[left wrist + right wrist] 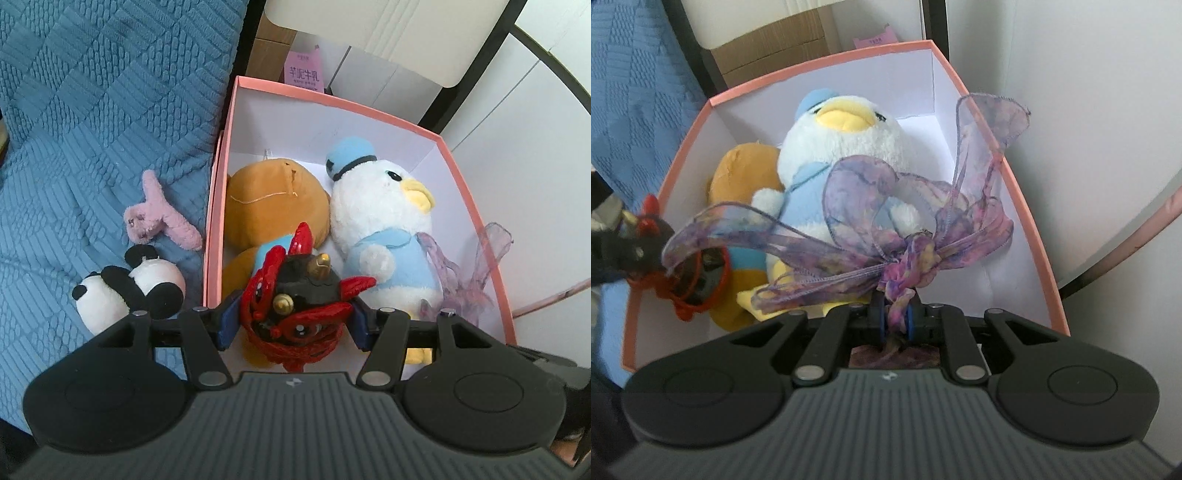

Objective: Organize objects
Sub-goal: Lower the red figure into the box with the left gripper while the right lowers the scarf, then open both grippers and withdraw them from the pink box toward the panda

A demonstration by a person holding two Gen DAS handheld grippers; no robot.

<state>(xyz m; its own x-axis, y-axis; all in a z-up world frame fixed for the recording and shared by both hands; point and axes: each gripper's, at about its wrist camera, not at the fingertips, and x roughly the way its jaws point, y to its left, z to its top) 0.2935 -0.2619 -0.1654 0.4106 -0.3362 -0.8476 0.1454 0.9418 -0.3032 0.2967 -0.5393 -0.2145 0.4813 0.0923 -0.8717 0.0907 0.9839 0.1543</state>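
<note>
A pink box with white inner walls holds a brown plush and a white duck plush in a blue hat. My left gripper is shut on a red-and-black horned figure, held over the box's near left part. My right gripper is shut on the knot of a sheer purple ribbon bow, which hangs over the duck plush inside the pink box. The horned figure shows at the left edge of the right wrist view.
A pink bunny plush and a panda plush lie on the blue textured bedspread just left of the box. Cardboard boxes and a purple carton stand behind it. White furniture is to the right.
</note>
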